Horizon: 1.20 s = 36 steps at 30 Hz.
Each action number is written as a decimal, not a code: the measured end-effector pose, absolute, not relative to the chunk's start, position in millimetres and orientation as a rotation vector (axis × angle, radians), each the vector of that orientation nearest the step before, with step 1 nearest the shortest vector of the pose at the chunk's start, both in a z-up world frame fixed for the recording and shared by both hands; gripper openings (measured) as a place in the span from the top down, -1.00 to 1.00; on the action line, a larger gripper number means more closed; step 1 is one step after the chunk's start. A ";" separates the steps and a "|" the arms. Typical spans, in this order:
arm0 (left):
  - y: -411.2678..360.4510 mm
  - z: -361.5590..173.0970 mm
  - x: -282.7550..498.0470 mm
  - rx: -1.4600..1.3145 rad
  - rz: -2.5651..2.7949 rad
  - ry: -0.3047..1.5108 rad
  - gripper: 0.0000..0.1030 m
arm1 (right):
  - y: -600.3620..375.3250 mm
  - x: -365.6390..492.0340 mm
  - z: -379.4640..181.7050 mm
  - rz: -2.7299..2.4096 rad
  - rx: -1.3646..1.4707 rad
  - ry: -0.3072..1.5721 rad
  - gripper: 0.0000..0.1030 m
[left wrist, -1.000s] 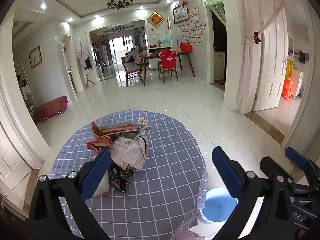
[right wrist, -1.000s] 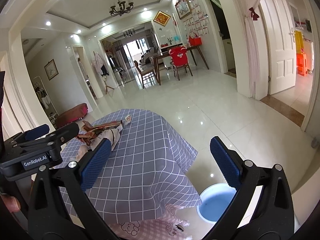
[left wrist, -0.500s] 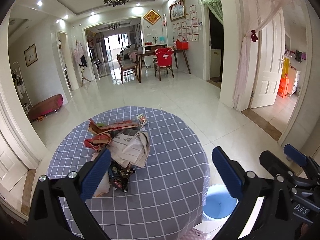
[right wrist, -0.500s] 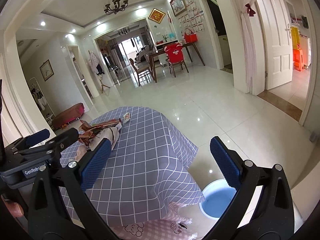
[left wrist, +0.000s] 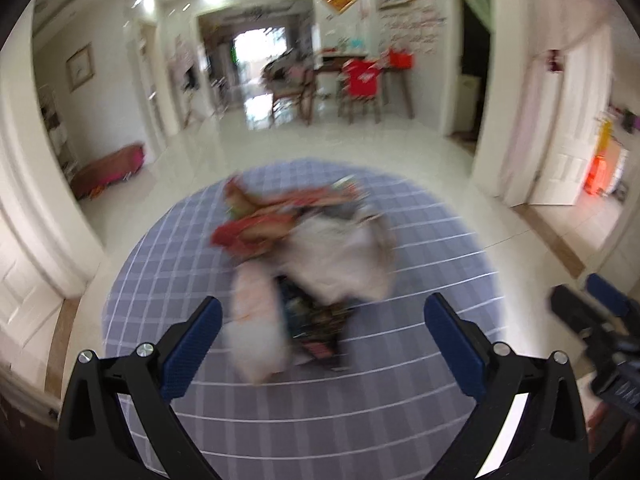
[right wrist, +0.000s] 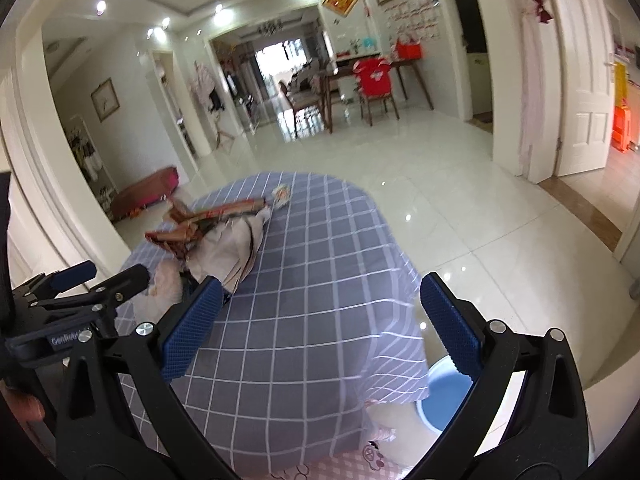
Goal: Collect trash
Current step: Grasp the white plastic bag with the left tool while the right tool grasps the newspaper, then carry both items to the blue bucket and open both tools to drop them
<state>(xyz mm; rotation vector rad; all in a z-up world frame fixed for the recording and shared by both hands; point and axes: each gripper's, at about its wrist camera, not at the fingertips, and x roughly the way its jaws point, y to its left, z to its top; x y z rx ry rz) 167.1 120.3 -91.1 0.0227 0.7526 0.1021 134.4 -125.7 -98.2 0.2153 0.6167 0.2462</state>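
Observation:
A pile of trash (left wrist: 304, 256), crumpled paper, red wrappers and dark packets, lies on a round table with a grey checked cloth (left wrist: 420, 272). The left wrist view is blurred by motion. My left gripper (left wrist: 322, 342) is open and empty, just short of the pile's near end. My right gripper (right wrist: 320, 324) is open and empty over the cloth (right wrist: 316, 288), to the right of the pile (right wrist: 218, 240). The left gripper (right wrist: 100, 280) shows at the left of the right wrist view. A small wrapper (right wrist: 281, 194) lies apart at the far edge.
A blue bucket (right wrist: 446, 396) stands on the floor by the table's right side, partly hidden by the cloth. A pink patterned cloth (right wrist: 360, 456) hangs below. White tiled floor surrounds the table. A dining table with chairs (right wrist: 372, 80) stands far behind.
My left gripper has moved forward and down toward the pile, which now sits between its fingers' line. My right gripper has moved closer over the table. Both stay open.

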 end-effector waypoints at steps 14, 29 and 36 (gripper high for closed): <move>206.7 -169.7 221.5 -0.223 0.095 0.953 -0.91 | -52.7 204.5 -142.5 0.340 0.228 0.758 -0.88; 232.3 -155.8 215.8 -0.294 0.035 0.883 0.36 | -28.7 285.7 -174.1 0.448 0.468 0.824 -0.88; 229.5 -128.8 197.9 -0.270 0.068 0.832 0.36 | -19.2 301.5 -170.0 0.547 0.483 0.822 0.47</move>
